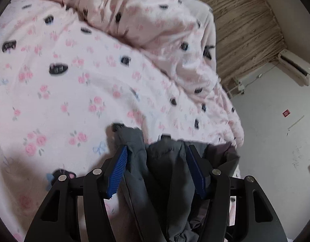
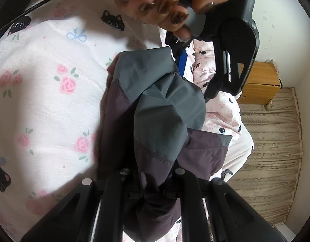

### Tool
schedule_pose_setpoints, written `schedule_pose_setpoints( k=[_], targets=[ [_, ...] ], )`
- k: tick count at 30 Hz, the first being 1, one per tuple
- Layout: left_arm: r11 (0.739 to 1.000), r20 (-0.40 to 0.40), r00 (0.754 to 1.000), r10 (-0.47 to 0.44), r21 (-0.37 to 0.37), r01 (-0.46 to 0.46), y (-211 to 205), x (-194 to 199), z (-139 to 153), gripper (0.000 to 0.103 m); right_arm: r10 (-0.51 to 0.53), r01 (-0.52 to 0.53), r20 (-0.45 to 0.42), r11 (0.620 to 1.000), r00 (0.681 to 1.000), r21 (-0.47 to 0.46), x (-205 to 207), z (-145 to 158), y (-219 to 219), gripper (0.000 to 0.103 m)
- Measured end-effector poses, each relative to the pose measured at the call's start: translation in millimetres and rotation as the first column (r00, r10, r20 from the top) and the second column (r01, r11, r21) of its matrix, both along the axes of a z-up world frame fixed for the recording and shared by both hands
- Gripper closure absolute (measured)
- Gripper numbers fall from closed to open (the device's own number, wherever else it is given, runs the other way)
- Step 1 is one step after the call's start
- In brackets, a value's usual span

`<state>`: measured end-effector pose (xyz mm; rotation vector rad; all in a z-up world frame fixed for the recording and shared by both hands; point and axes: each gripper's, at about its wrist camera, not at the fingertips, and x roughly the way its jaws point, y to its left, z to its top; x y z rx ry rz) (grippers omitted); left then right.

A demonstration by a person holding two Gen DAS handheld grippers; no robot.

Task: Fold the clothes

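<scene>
Grey and purple jacket [image 2: 155,109] bunched up over the floral bedspread [image 1: 60,92], hanging between both grippers rather than lying flat. Left gripper [image 1: 157,159] half spread, with a thick wad of grey cloth filling the gap between the blue pads [image 1: 117,171]; cloth against both pads, so gripping that bundle. Right gripper [image 2: 153,173] nearly closed, pinched on a thin purple fold near a seam, fingertips hidden under the cloth. Person's hand [image 2: 175,10] on the other gripper's handle, seen at the top of the right wrist view. Likely light, thin and limp, with a smooth woven shell: probably slippery, prone to sagging and sliding out of a loose hold. Better taken at stitched seams, hem or shoulder edges, where layers are doubled and firmer, than mid-panel. Needs spreading flat on the bedspread before any fold will hold.
</scene>
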<state>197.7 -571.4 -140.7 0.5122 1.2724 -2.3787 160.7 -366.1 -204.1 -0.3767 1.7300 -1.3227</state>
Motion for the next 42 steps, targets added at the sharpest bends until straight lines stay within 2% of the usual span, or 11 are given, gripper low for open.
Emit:
schedule_pose_setpoints(
  k=[3,13,15,17,20,26,29,32,35,39,42],
  targets=[
    [0.998,-0.047,0.998,0.050,-0.036,-0.052,0,12,13,0.049,-0.003,0.003,0.014,1.000,1.000,-0.004,-14,6,-17,0.090],
    [0.993,0.109,0.987,-0.117,-0.010,0.119,14,-38,-1,0.049,-0.006,0.006,0.021,1.000,1.000,-0.003,-15,12,-26,0.090],
    [0.992,0.109,0.987,-0.120,-0.023,0.124,16,-41,-1,0.057,-0.012,0.012,0.019,1.000,1.000,-0.004,-3,2,-17,0.090],
    [0.991,0.088,0.990,-0.111,-0.067,0.117,18,-37,4,0.081,-0.013,0.013,0.014,1.000,1.000,-0.003,1,3,-13,0.090],
    [0.987,0.074,0.993,-0.089,-0.130,0.098,22,-31,12,0.093,-0.005,0.005,0.008,1.000,1.000,-0.011,2,7,-13,0.090],
    [0.998,0.155,0.988,0.001,-0.061,0.009,12,-22,-4,0.088,0.031,-0.031,0.008,0.999,1.000,0.030,6,11,-22,0.090],
    [0.999,0.212,0.976,0.042,-0.012,-0.040,1,-15,-19,0.069,0.046,-0.046,0.000,0.997,0.999,0.059,7,1,-28,0.089],
    [0.996,0.183,0.979,0.092,0.000,-0.093,-3,-1,-18,0.068,0.051,-0.050,-0.010,0.997,0.999,0.065,5,-8,-32,0.088],
    [0.974,0.086,0.976,0.202,-0.120,-0.191,7,26,9,0.061,0.044,-0.043,-0.012,0.997,0.999,0.057,1,-11,-34,0.086],
    [0.976,-0.087,0.996,0.038,-0.211,-0.056,32,32,34,0.053,0.040,-0.039,-0.017,0.998,0.999,0.041,-2,-12,-36,0.086],
    [0.960,-0.036,0.988,-0.149,-0.246,0.136,55,0,36,0.053,0.043,-0.042,-0.034,0.999,0.998,0.029,-4,-11,-38,0.086]
  ],
)
